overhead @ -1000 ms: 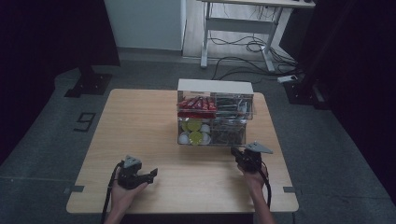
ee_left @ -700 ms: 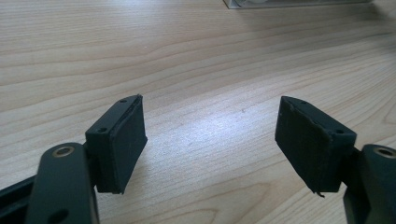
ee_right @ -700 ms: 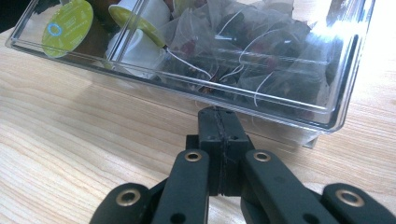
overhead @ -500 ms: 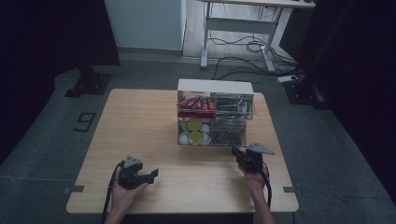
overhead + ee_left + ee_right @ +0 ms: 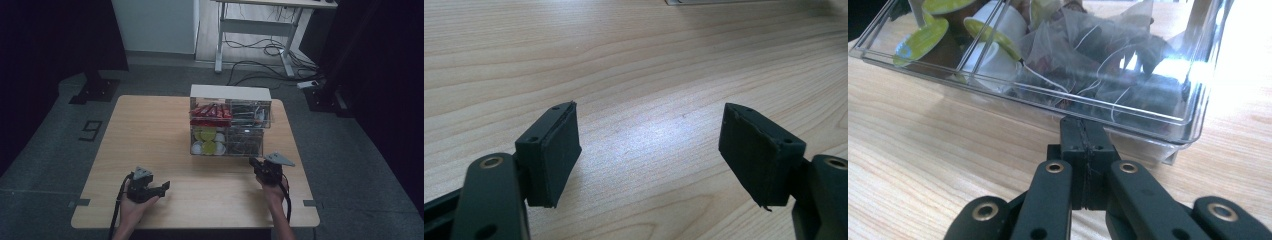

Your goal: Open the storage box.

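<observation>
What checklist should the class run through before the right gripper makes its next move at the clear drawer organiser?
1. Right gripper jaws shut, tips at the lower drawer's front lip: ok.
2. Anything clamped between those jaws: cannot tell.
3. Left gripper open over bare table, holding nothing: ok.
4. Tea bags and coffee pods inside the drawer: ok.
5. Clear drawer organiser upright on the table: ok.

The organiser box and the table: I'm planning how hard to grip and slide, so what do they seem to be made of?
The organiser box looks like clear glossy hard plastic: contents show through and its rim glints. The table looks like pale matte wood or wood-look laminate, with visible grain lines.
</observation>
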### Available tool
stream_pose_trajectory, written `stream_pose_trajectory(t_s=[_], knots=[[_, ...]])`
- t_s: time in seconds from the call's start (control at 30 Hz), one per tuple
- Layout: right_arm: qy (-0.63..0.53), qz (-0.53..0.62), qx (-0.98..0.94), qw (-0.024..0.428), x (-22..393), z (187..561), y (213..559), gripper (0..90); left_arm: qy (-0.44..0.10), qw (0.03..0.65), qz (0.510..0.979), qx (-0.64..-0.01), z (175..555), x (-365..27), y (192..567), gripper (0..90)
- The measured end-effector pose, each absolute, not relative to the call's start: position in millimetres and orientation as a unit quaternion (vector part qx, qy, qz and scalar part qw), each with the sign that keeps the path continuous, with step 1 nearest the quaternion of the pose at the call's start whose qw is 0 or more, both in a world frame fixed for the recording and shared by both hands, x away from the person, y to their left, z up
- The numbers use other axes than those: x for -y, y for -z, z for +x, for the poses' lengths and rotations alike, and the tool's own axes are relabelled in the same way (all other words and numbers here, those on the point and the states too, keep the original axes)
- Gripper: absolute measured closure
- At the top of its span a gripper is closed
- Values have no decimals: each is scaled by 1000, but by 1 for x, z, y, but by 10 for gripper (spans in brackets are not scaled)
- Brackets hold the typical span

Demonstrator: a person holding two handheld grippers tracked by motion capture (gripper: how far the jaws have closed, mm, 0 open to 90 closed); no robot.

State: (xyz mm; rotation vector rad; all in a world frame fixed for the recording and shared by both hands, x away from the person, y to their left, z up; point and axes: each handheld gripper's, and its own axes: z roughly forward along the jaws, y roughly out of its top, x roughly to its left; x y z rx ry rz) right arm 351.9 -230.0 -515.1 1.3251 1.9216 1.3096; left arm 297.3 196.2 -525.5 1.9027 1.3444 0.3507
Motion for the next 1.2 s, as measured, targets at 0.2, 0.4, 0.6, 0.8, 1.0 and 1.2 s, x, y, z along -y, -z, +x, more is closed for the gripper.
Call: stream_pose_trajectory(t_s=[0.2,0.4,0.6,0.8,1.0,1.2], knots=[[-478,481,-697,232,231,351,514,896,-137,383,746,-527,297,-195,526,247],[-481,480,-696,233,231,350,510,896,-137,381,747,-528,297,-196,526,247],[-486,476,-693,237,230,349,505,895,-137,381,747,-527,297,-196,526,247],[-488,475,-693,237,229,350,505,896,-136,380,748,-527,298,-196,526,247],[-493,475,-690,236,227,349,502,895,-136,380,747,-529,298,-197,526,247],[-500,473,-685,239,226,351,497,895,-137,382,744,-530,298,-199,525,247]])
